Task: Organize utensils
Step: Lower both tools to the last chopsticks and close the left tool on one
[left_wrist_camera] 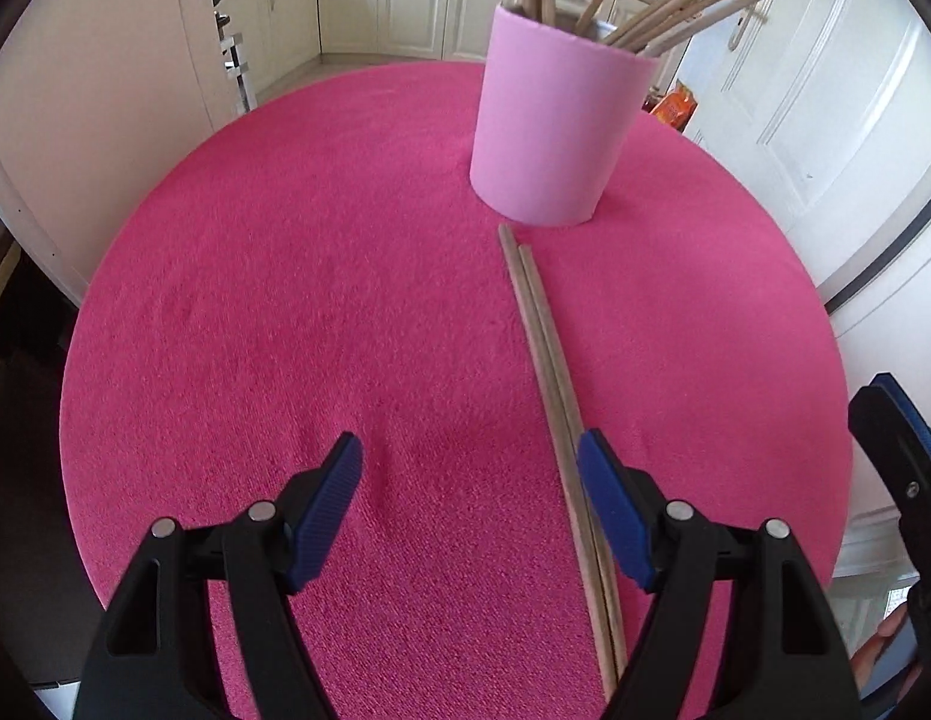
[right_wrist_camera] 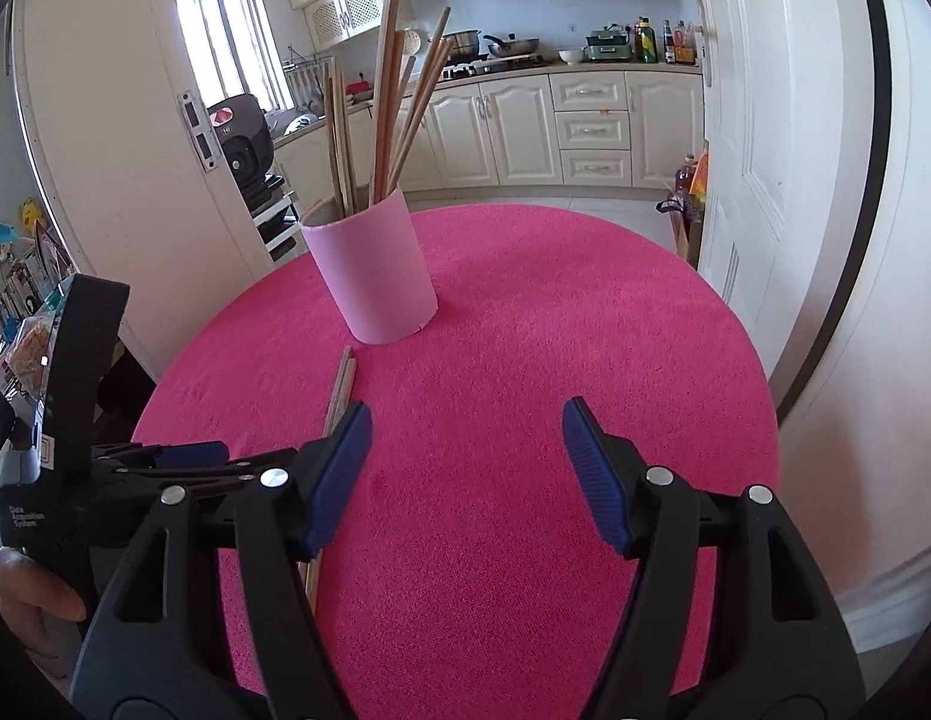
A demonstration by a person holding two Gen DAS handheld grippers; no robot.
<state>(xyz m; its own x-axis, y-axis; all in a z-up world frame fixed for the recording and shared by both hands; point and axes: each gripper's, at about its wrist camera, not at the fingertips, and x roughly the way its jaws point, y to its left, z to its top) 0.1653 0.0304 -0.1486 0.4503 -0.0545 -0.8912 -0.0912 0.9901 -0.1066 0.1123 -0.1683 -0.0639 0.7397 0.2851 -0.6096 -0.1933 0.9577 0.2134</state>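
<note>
Two wooden chopsticks (left_wrist_camera: 549, 372) lie side by side on the pink tablecloth (left_wrist_camera: 285, 300), their far ends near a pink cup (left_wrist_camera: 555, 132) that holds several more chopsticks (left_wrist_camera: 675, 6). My left gripper (left_wrist_camera: 471, 438) is open above the cloth, and the pair runs just inside its right pad (left_wrist_camera: 609, 504). My right gripper (right_wrist_camera: 468, 405) is open over bare cloth, with nothing between its fingers. In the right wrist view the pair (right_wrist_camera: 342, 384) passes behind its left finger, and the cup (right_wrist_camera: 375, 276) stands beyond. Each gripper shows at the edge of the other's view.
The round table's edge curves off on all sides. A white door (right_wrist_camera: 765, 180) stands close on the right, another door (right_wrist_camera: 123, 150) on the left. Kitchen cabinets (right_wrist_camera: 525, 132) line the back wall. A hand (right_wrist_camera: 27, 594) holds the left gripper's body.
</note>
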